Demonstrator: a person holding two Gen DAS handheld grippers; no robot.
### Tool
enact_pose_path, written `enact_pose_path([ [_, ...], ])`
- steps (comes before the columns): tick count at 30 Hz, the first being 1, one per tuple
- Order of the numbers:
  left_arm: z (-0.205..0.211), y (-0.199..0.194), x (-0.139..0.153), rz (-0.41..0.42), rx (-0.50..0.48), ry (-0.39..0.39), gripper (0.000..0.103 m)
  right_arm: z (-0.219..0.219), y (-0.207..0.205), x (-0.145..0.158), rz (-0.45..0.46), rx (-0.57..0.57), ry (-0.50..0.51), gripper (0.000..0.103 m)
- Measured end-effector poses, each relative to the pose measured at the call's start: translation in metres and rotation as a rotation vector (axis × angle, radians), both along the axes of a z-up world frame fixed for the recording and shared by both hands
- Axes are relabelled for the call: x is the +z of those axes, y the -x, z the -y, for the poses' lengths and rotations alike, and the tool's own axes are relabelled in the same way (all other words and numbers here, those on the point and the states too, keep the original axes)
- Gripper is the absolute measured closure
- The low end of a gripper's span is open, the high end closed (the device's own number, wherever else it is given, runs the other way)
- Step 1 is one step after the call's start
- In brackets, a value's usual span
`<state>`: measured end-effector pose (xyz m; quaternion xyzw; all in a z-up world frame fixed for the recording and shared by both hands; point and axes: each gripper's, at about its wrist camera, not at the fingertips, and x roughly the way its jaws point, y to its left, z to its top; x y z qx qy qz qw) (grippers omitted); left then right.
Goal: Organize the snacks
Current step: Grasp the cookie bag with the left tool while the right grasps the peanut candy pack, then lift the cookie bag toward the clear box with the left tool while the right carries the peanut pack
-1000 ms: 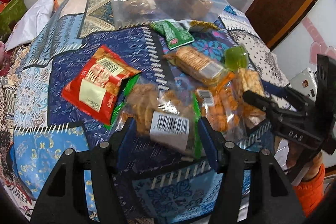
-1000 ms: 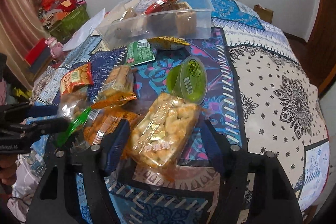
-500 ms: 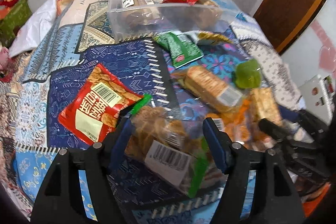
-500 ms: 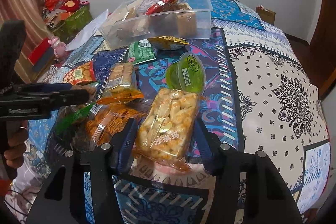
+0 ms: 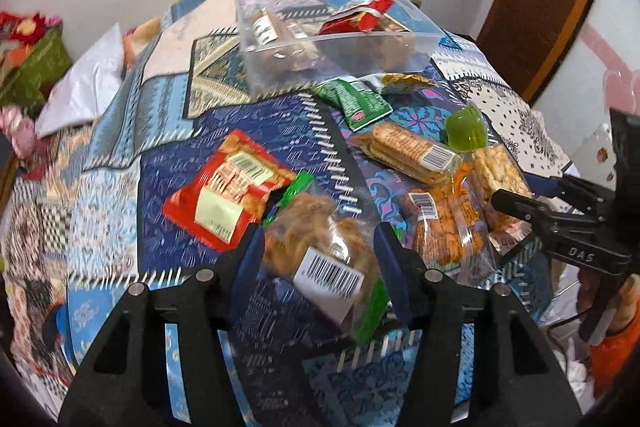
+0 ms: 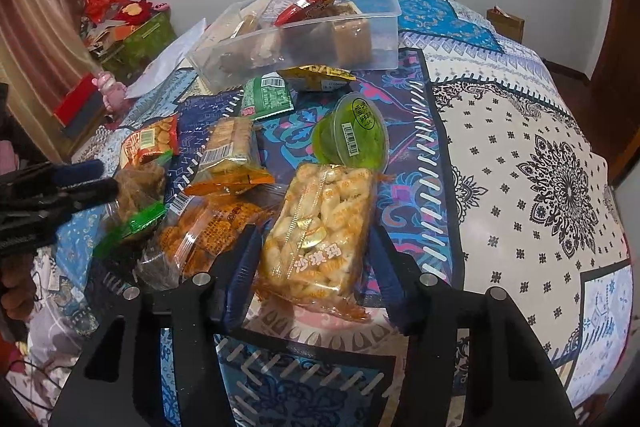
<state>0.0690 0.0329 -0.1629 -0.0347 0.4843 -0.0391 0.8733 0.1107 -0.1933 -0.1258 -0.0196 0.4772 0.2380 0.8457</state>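
My left gripper (image 5: pixel 320 251) is shut on a clear green-edged bag of brown snacks (image 5: pixel 320 251) and holds it just above the patterned cloth. My right gripper (image 6: pixel 312 247) is shut on a yellow puffed-rice bar pack (image 6: pixel 320 227). A clear plastic box (image 5: pixel 320 43) holding several snacks stands at the far middle; it also shows in the right wrist view (image 6: pixel 300 31). Loose on the cloth lie a red packet (image 5: pixel 228 187), a cracker pack (image 5: pixel 408 151), an orange snack bag (image 5: pixel 444 227), a green packet (image 5: pixel 356 99) and a green jelly cup (image 6: pixel 352 135).
A yellow packet (image 6: pixel 320 75) lies against the box front. The table with its blue and white patterned cloth (image 6: pixel 520 147) drops off at the right. A white pillow (image 5: pixel 88 87) and red and green boxes (image 6: pixel 132 31) sit at the far left.
Both grippers have closed in on their packs and lifted them slightly. The left one's bag has tilted and come off the cloth; the right one's bar now sits between narrower jaws.
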Motion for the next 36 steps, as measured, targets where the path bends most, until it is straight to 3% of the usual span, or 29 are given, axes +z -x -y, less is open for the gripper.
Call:
enact_pose_path([
  [5,-0.02,-0.008,-0.017,-0.141,0.05,0.18,0.041,0.001,0.001,0.0,0.0,0.006,0.002,0.051],
  [11,-0.02,-0.024,-0.031,-0.202,0.082,0.272,0.04,0.002,0.005,0.002,0.017,0.016,0.024,0.051],
  [19,-0.001,-0.058,-0.029,-0.198,0.057,0.242,0.036,0.004,0.005,0.003,0.042,0.017,0.045,0.051],
  [24,0.004,-0.076,-0.034,-0.203,0.051,0.227,0.03,0.008,0.005,0.003,0.042,0.016,0.037,0.058],
  [31,0.029,-0.078,-0.041,-0.153,-0.021,0.028,0.028,0.01,0.005,0.003,0.042,0.006,0.026,0.058],
  [36,0.018,-0.074,-0.056,-0.18,-0.013,0.082,0.027,0.014,0.007,0.004,0.04,-0.003,0.009,0.059],
])
